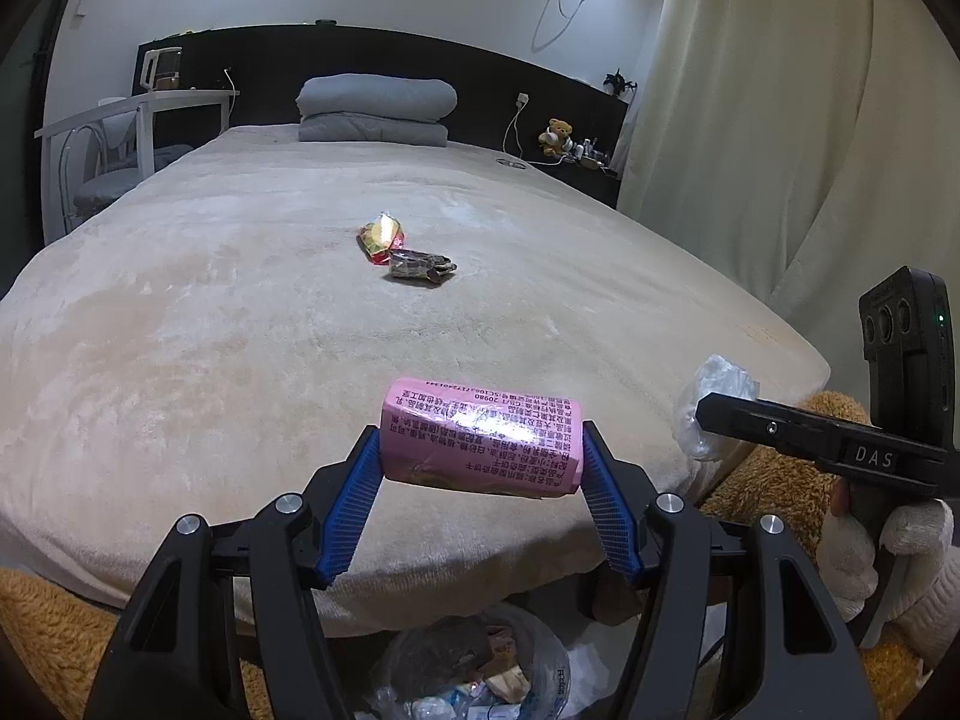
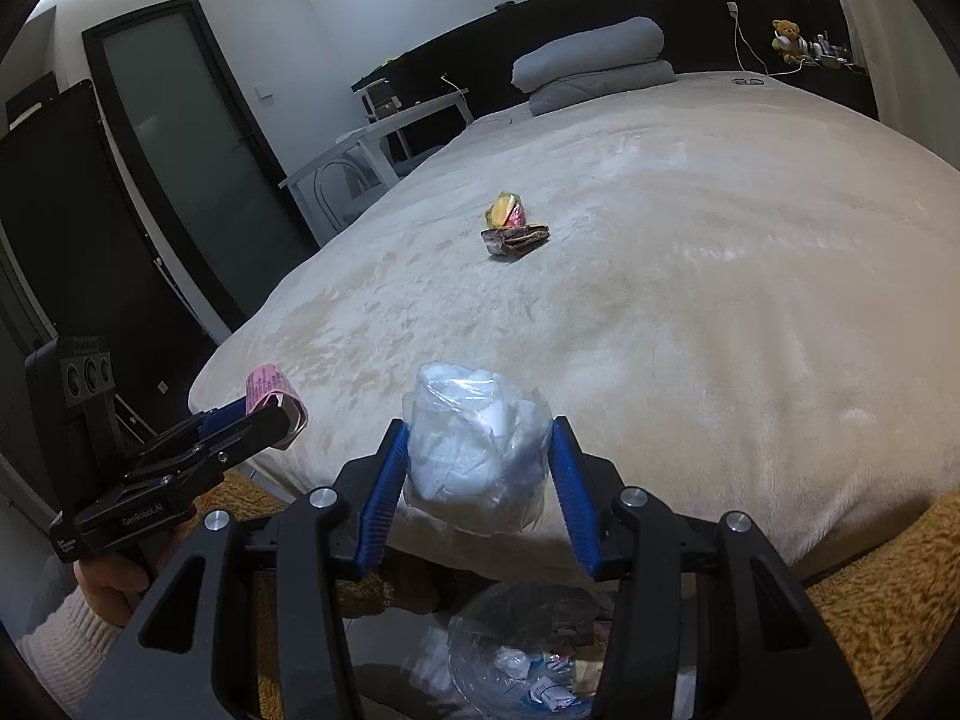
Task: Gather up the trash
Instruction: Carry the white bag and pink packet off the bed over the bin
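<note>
**Operator:** My left hand-held gripper [image 1: 483,462] is clamped on a pink snack packet [image 1: 483,441], blue ribbed pads pressing its two short ends, so its long axis runs crosswise between the fingers. My right hand-held gripper [image 2: 480,474] is closed on a crumpled clear plastic bag [image 2: 477,450] stuffed with white paper. Both loads hang at the foot edge of the bed [image 1: 240,312].

**Spotter:** Where's the bin from there?

**Operator:** Directly below and slightly towards me. In the left wrist view the trash bin [image 1: 474,672] shows between and under the fingers; in the right wrist view it also sits under the fingers. It's lined with thin clear film and already holds scraps. Neither load looks quite over the opening yet, I'd judge. The right hand-held gripper looks a touch nearer to it, but I wouldn't swear to that.

**Spotter:** Anything left on the bed?

**Operator:** Two pieces, well ahead near the middle of the plush beige blanket: a shiny yellow-and-red wrapper [image 1: 381,237] and a brown crumpled wrapper [image 1: 420,267], touching or nearly so. The brown one lies roughly crosswise to my line of sight.

**Spotter:** Handling?

**Operator:** The pink packet is glossy and slightly dented; the bag is soft, so it may cling to the pads on release.
</note>
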`<state>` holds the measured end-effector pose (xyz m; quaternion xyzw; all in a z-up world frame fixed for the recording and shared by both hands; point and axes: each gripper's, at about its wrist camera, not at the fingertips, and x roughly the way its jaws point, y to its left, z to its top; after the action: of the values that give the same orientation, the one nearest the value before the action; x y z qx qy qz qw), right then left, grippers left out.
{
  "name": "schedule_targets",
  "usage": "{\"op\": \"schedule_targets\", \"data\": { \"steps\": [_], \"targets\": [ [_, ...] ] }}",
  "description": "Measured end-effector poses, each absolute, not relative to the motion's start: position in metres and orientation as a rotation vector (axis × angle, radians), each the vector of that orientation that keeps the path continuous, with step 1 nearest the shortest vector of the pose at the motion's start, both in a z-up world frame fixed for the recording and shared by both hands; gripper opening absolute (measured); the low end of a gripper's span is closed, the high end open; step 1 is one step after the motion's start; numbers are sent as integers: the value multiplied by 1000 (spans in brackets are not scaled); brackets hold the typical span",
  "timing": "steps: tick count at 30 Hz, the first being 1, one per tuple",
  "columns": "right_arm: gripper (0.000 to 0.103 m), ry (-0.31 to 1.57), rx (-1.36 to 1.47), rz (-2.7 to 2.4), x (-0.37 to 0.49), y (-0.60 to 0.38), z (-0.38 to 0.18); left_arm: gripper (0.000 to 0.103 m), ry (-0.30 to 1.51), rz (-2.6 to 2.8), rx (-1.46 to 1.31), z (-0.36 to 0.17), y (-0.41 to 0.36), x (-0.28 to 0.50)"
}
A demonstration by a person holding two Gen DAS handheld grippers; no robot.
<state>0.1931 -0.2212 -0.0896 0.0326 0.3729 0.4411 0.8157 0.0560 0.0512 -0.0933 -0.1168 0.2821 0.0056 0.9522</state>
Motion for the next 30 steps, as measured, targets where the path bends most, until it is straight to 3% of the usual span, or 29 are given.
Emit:
{"op": "schedule_targets", "data": {
  "steps": [19, 30],
  "targets": [
    [48, 850, 22, 965, 149, -235, -109, 63, 719, -66, -359, -131, 30, 29],
    [48, 1028, -24, 902, 164, -221, -146, 63, 835, -80, -346, -156, 22, 42]
  ]
}}
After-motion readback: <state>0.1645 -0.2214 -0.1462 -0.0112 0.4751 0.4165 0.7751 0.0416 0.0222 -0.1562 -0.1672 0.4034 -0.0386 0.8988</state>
